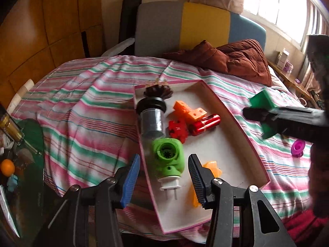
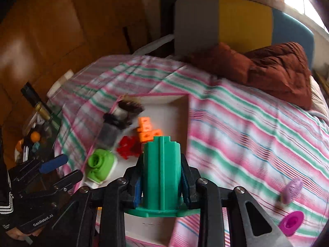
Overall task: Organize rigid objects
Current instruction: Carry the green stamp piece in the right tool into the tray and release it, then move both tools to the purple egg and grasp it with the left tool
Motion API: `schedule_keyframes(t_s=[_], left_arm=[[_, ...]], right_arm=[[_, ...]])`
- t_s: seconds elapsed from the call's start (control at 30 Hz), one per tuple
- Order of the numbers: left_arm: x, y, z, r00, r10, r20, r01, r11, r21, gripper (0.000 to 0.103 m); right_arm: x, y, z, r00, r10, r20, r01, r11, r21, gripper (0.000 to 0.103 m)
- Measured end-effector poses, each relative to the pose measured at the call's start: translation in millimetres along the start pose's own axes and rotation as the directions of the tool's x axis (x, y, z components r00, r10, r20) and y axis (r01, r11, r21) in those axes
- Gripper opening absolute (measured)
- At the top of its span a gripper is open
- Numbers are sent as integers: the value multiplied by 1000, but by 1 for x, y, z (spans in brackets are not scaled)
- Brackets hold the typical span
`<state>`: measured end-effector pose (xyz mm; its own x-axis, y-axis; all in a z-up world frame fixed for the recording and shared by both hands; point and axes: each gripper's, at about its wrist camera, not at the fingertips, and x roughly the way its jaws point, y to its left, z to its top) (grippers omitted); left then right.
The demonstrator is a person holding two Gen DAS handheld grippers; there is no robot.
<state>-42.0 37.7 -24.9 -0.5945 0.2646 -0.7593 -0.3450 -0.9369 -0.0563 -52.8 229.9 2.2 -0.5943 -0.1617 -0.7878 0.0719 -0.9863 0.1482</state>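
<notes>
A white tray with a pink rim lies on the striped bed. It holds a black-capped jar, orange blocks, a red jagged piece, a red cylinder, a green plug-in device and an orange piece. My left gripper is open, just above the green device at the tray's near end. My right gripper is shut on a green ridged cylinder, held above the tray's right edge.
A magenta cup and a pale purple disc lie on the bed right of the tray. A brown quilt is heaped at the headboard. A cluttered side table stands left of the bed.
</notes>
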Motion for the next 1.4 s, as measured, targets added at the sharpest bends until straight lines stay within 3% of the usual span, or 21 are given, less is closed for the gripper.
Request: schedule_keyframes(t_s=[0.13, 0.37, 0.53, 0.83, 1.1, 1.4], left_arm=[[2, 13, -1, 1000, 13, -5, -14, 1000, -24, 50], [6, 22, -4, 1000, 27, -15, -28, 999, -45, 51], [5, 22, -3, 1000, 29, -11, -30, 999, -42, 55], [-1, 15, 0, 999, 35, 10, -35, 999, -15, 58], [-7, 2, 4, 999, 28, 28, -29, 999, 21, 58], [-10, -23, 12, 999, -6, 38, 3, 997, 79, 58]], right_arm=[[40, 26, 3, 996, 8, -93, -11, 999, -37, 29], [96, 27, -2, 975, -3, -223, -1, 1000, -16, 31], [90, 25, -3, 984, 25, -178, -25, 1000, 5, 46], [39, 13, -2, 997, 76, -21, -75, 995, 61, 47], [-5, -29, -14, 997, 18, 71, -28, 989, 145, 47], [-52, -105, -36, 984, -128, 120, 89, 954, 286, 47]])
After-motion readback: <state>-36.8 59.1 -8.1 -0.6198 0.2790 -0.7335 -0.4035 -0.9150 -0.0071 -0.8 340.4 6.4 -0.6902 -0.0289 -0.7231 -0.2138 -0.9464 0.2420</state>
